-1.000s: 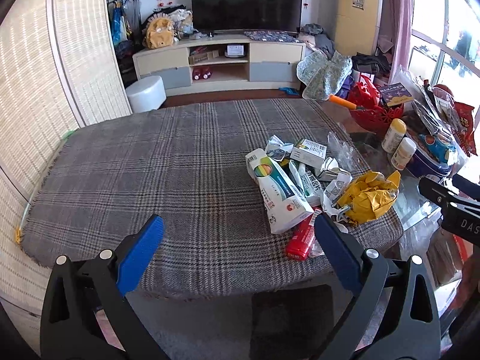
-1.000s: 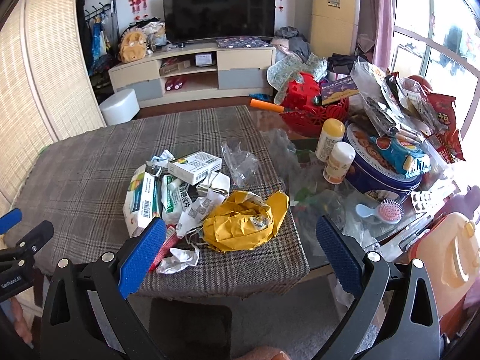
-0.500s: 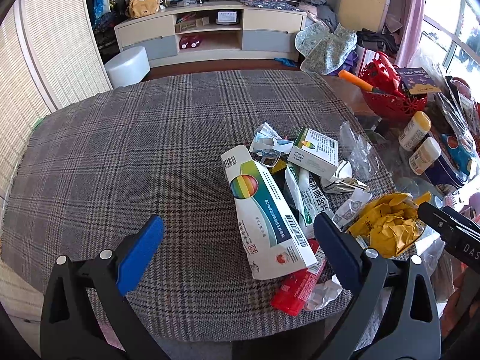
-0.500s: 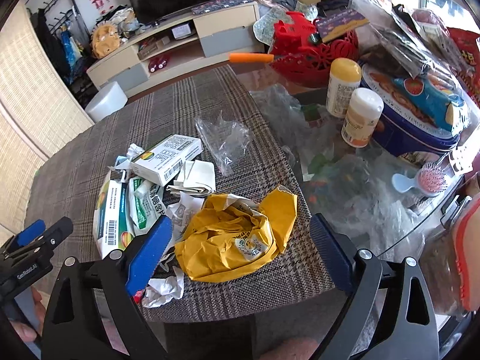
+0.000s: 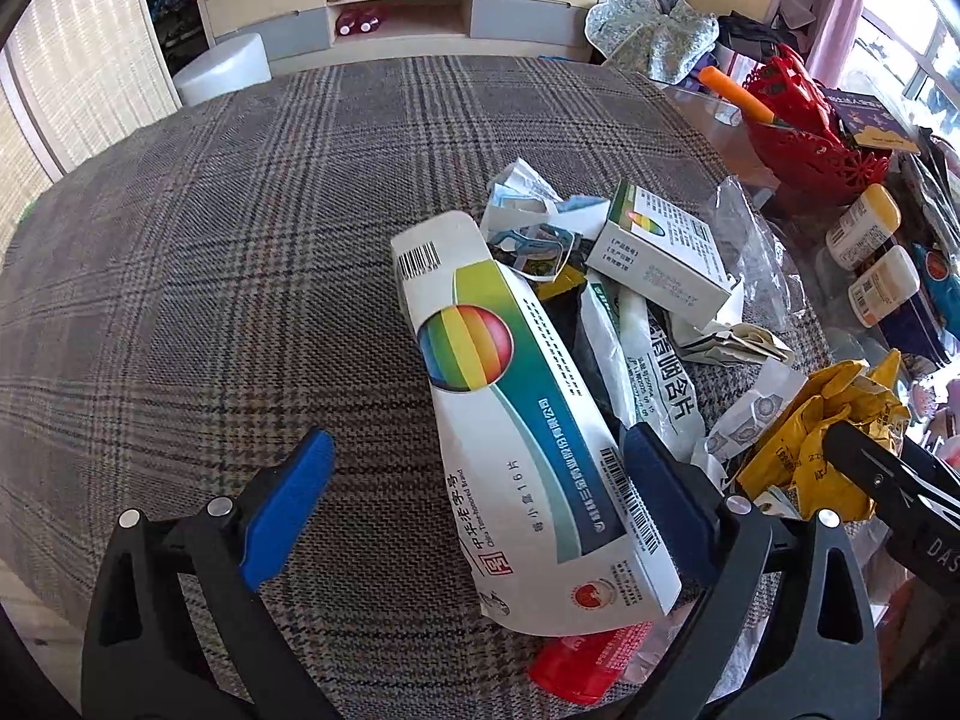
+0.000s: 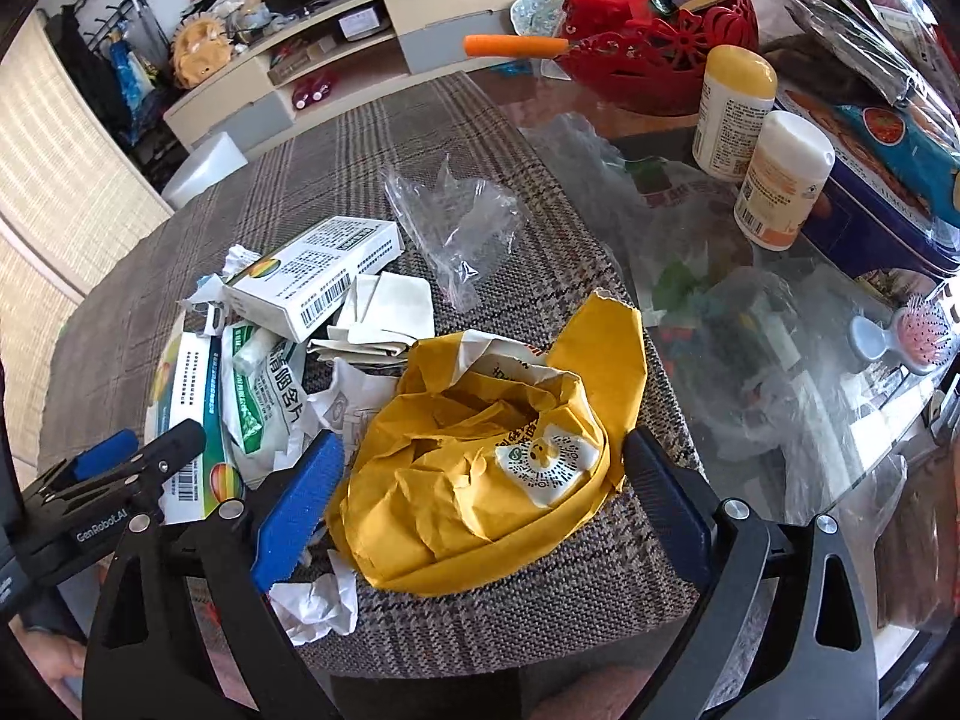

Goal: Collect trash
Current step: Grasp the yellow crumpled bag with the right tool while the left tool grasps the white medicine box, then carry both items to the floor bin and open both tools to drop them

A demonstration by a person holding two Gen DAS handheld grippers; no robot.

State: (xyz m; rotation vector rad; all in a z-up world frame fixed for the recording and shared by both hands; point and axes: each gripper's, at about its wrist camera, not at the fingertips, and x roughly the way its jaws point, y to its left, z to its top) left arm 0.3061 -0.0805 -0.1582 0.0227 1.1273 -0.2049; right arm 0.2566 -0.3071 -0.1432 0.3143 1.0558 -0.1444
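A pile of trash lies on the plaid tablecloth (image 5: 210, 276). A long white medicine box with a rainbow ball (image 5: 516, 414) lies nearest my left gripper (image 5: 474, 492), which is open with its fingers on either side of the box's near end. A crumpled yellow paper bag (image 6: 480, 456) sits between the open fingers of my right gripper (image 6: 480, 498). A smaller white box (image 5: 660, 252), a white and green packet (image 6: 264, 396), a red wrapper (image 5: 588, 660), crumpled white paper (image 6: 312, 606) and clear plastic (image 6: 462, 228) are in the pile.
To the right, on the glass tabletop (image 6: 750, 324), stand two pill bottles (image 6: 780, 180), a blue tin (image 6: 882, 204), a red basket (image 6: 654, 42) and a pink hairbrush (image 6: 918, 336). A TV cabinet (image 5: 408, 6) and a white stool (image 5: 222, 66) stand behind the table.
Both grippers have moved forward and down toward the pile. The left now straddles the long white box and the right straddles the yellow bag. Both remain open.
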